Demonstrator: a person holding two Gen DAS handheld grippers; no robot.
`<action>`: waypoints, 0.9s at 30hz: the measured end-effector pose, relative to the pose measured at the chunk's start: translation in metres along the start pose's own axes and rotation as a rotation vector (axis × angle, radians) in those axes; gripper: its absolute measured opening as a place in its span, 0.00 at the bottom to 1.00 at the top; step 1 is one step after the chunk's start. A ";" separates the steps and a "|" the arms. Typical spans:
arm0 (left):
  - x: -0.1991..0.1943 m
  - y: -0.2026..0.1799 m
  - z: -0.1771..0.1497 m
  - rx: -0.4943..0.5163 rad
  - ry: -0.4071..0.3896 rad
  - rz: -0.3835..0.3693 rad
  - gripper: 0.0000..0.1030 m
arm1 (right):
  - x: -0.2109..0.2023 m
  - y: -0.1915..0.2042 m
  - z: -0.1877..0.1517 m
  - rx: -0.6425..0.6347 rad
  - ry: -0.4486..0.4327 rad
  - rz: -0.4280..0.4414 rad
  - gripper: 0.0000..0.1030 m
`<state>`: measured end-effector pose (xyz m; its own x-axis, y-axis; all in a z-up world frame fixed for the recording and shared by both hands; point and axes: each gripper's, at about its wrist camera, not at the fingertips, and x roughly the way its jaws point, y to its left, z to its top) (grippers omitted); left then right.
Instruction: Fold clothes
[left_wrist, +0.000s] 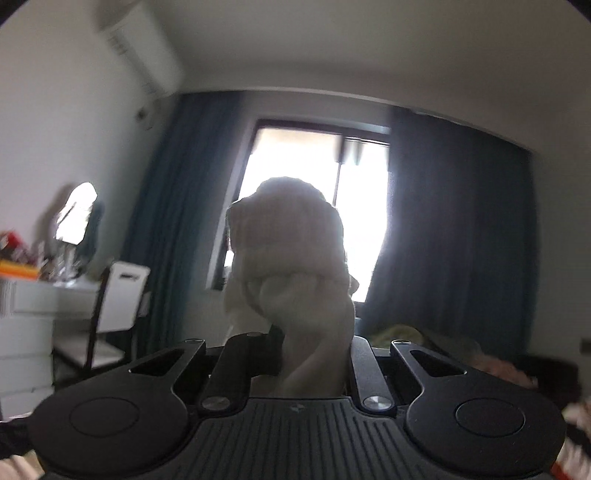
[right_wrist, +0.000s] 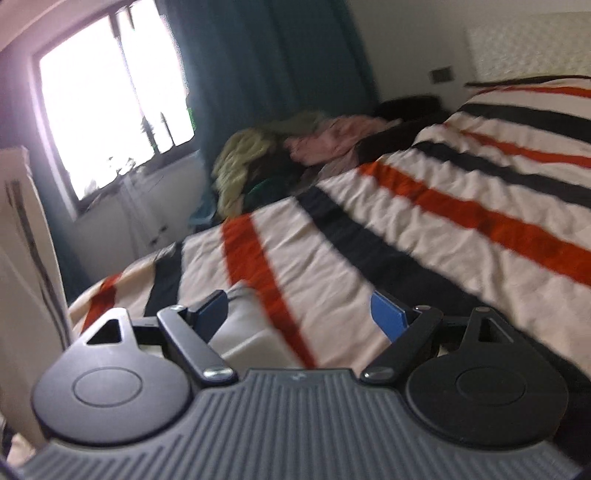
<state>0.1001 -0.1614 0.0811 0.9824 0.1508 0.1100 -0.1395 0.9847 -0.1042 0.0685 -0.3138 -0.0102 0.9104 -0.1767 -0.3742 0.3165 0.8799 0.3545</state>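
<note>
The left tongs (left_wrist: 314, 354) were pressed together on a bunched piece of pale cream cloth (left_wrist: 291, 258), and they held it up in the air in front of the bright window (left_wrist: 317, 206) with the dark blue curtains (left_wrist: 454, 221). The cloth stood up from the jaws as a thick twisted roll, with its long axis running away from the tongs and upward, and its loose end folded over at the top; how much of it hung below the tongs I could not tell. The right tongs (right_wrist: 299, 314) were spread wide with nothing between the blue pads (right_wrist: 388, 314), and they pointed a little downward over the near edge of the bed (right_wrist: 461, 206), which was covered by a striped quilt in cream, black and orange-red. No part of the cream cloth showed in the right view. At the far corner of the bed, beside the window, lay a heap of other clothes (right_wrist: 295, 147), yellow-green and pink, well apart from both tongs. In my judgement the garment was only lifted and not yet spread, so the folding itself was not begun. The next move seemed to depend on the free right tongs taking a second point of the cloth, so that it could be laid flat on the quilt.
</note>
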 end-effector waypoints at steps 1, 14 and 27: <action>-0.003 -0.015 -0.015 0.030 0.010 -0.016 0.14 | 0.002 -0.004 0.002 0.011 -0.003 -0.008 0.83; -0.014 -0.089 -0.177 0.324 0.313 -0.255 0.27 | 0.021 -0.034 0.009 0.094 -0.022 -0.052 0.83; 0.003 0.004 -0.145 0.160 0.574 -0.390 0.86 | 0.013 -0.007 0.000 0.043 0.036 0.161 0.83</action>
<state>0.1206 -0.1700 -0.0618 0.8684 -0.2416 -0.4330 0.2626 0.9648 -0.0117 0.0783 -0.3221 -0.0171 0.9403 -0.0189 -0.3397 0.1795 0.8757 0.4482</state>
